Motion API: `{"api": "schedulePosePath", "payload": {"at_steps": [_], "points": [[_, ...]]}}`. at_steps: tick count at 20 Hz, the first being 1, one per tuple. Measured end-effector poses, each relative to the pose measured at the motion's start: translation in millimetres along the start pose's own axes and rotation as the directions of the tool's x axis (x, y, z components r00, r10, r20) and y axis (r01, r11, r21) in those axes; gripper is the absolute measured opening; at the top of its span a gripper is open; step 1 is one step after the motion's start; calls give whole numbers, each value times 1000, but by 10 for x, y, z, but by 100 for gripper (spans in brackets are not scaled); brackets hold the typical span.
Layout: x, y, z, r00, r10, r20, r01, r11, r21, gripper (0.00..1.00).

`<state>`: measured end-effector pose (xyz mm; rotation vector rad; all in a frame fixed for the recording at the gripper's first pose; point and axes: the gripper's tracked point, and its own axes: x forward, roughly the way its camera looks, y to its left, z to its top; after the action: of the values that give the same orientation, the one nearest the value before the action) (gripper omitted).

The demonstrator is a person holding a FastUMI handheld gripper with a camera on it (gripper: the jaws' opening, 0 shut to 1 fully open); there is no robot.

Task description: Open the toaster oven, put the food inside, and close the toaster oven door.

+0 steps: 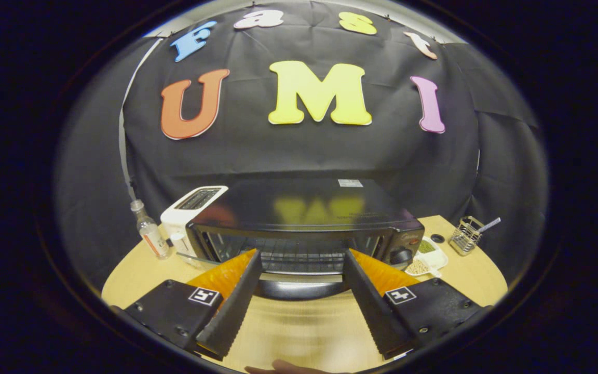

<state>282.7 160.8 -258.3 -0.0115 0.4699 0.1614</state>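
Gripper (pixel 302 257) fingers spread wide, gripping nothing, over wooden table (pixel 299 322); black toaster oven (pixel 304 223) at 12 o'clock just ahead, door looking lowered; white toaster (pixel 187 210) and bottle (pixel 148 231) at 10; seed dish (pixel 426 259), wire rack (pixel 466 236) at 2

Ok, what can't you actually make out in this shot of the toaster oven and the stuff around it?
- Toaster oven door: gripper open, fingertips at its lower edge; open or closed unclear.
- Oven interior: dark behind the glass; only a rack shows.
- Dish beside the oven: contents too small to identify.
- Bottle label: too small.
- Something at the table's near edge: cut off.
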Motion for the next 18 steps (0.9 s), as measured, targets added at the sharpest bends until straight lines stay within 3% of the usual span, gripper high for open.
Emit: {"api": "schedulePosePath", "payload": {"at_steps": [4,11,18], "points": [[-217,7,-333,999,23,-38,-23,1000,12,100],[-212,-20,-1114,967,78,-243,-69,997,46,100],[-97,-72,-1272,965,74,-251,-74,997,10,100]]}}
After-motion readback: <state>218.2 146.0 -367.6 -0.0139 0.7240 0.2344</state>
